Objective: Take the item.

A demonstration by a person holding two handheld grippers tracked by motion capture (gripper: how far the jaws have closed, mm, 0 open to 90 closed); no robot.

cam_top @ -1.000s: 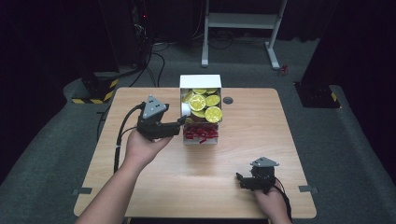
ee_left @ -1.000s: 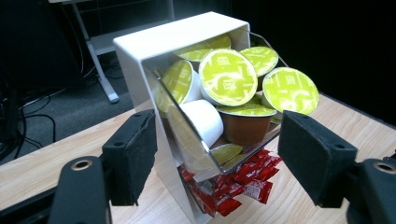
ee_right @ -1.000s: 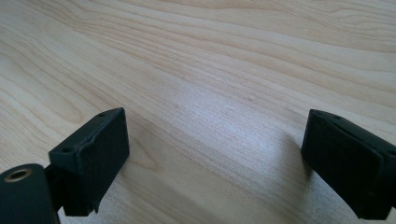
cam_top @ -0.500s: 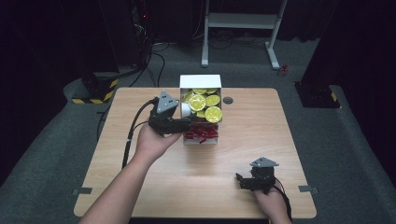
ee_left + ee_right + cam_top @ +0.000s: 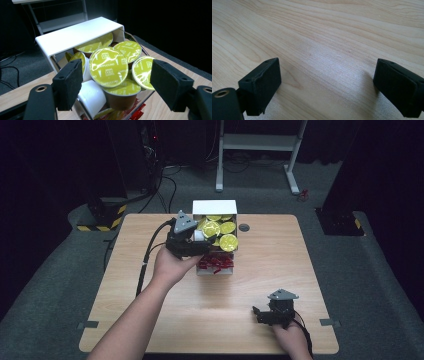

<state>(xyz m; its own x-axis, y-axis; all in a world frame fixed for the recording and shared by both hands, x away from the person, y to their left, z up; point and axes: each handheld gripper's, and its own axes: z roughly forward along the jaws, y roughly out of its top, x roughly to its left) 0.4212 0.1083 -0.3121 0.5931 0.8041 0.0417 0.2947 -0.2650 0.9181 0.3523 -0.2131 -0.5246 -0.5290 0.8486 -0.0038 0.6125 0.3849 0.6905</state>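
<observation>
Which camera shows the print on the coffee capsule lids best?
The left gripper view: the coffee capsule lids sit close, "Cappuccino" legible. The high view shows them as small yellow discs. The right gripper view faces bare table.

Lighting, overhead and confined to the table (image 5: 150,320), surroundings near black; white glare on the foil capsule lids (image 5: 108,66) and a pale sheen on the wood; soft shadows under close, slightly blurred black jaws; high view mildly soft.
</observation>
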